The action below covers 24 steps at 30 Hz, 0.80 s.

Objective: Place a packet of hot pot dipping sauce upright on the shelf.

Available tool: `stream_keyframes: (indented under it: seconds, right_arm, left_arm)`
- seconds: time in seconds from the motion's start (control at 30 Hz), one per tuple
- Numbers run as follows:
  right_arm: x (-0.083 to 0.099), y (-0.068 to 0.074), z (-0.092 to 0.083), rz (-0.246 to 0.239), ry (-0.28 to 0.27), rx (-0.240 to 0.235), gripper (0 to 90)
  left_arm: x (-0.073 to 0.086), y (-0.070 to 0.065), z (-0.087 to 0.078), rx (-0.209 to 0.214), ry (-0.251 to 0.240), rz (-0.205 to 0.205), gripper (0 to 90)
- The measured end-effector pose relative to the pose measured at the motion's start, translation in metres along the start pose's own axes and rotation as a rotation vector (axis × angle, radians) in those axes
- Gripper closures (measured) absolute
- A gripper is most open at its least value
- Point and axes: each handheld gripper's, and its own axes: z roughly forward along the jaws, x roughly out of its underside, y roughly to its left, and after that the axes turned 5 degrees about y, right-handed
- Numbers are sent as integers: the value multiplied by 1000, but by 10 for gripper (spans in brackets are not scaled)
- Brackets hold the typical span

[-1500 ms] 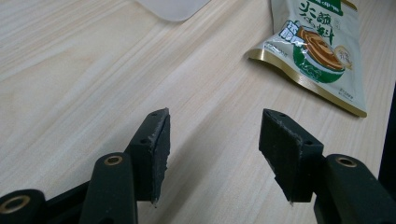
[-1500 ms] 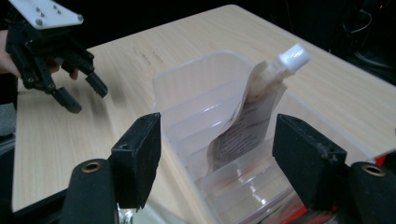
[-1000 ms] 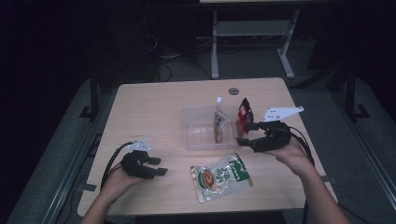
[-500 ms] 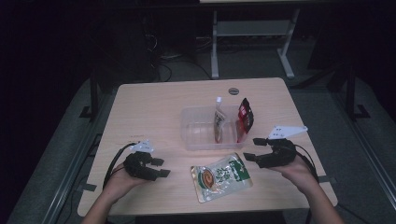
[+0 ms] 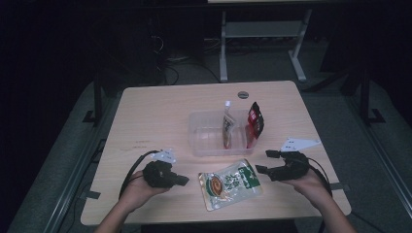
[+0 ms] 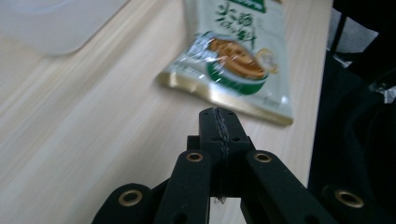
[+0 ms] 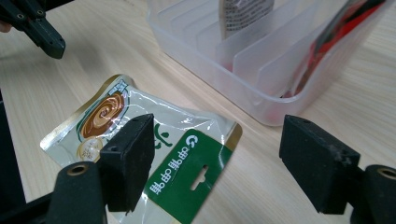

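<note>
A green and silver food pouch (image 5: 229, 183) (image 6: 238, 56) (image 7: 187, 158) lies flat near the table's front edge. My left gripper (image 5: 180, 180) (image 6: 219, 119) rests just left of it, its tip pointing at the pouch. Its jaws have just been closing and now stand shut with nothing between them. My right gripper (image 5: 265, 161) (image 7: 217, 140) sits low at the pouch's right end. Its jaws have been opening a little and stand wide open, one over the pouch's green end and one over bare table. The left gripper (image 7: 53, 46) also appears far off in the right gripper view.
A clear divided bin (image 5: 206, 143) (image 7: 261, 70) stands behind the pouch. In it stand a pale spouted pouch (image 5: 227, 127) and a red and black pouch (image 5: 255, 124) upright. A grey round cap (image 5: 243, 94) sits near the table's far edge. Dark floor surrounds the table.
The right gripper came down from beside the bin to the table at the pouch's right end. The left gripper slid right toward the pouch and its jaws shut.
</note>
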Motion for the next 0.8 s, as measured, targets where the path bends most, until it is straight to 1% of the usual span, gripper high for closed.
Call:
stream_keyframes:
  seconds: [0.03,0.07,0.1,0.13,0.17,0.2,0.33,0.37,0.4,0.43,0.53,0.6,0.67,0.73,0.8]
  right_arm:
    - [0,1,1,-2,3,0,258]
    - [0,2,3,-8,7,0,256]
    - [0,3,4,-4,14,2,253]
    - [0,3,5,-15,20,9,250]
    - [0,4,6,-15,28,10,249]
    - [1,3,7,-32,26,17,247]
    - [1,3,9,-30,22,18,243]
    - [1,3,9,-30,22,18,242]
    - [1,3,9,-28,20,21,242]
    - [1,3,9,-25,21,23,242]
    - [2,2,8,-23,18,24,242]
    - [2,2,8,-10,18,25,242]
    - [2,1,7,-13,11,29,242]
    - [2,0,6,-12,7,28,242]
    - [2,0,5,2,12,28,242]
  left_arm:
    - [-3,-3,3,6,5,4,897]
    - [-5,-5,7,9,6,18,898]
    - [-9,-8,11,13,13,29,898]
    - [-11,-11,15,21,17,32,897]
    - [-13,-12,19,20,30,46,898]
    - [-15,-14,22,24,29,45,898]
    - [-24,-21,37,43,37,56,898]
    - [-28,-24,42,45,46,72,897]
    - [-30,-26,46,51,54,78,898]
    - [-33,-28,50,54,60,96,897]
    - [-39,-33,64,68,65,101,898]
    - [-42,-35,73,67,83,122,898]
    - [-44,-36,81,57,108,135,898]
    - [-45,-36,85,59,109,126,899]
    - [-46,-36,86,46,106,125,899]
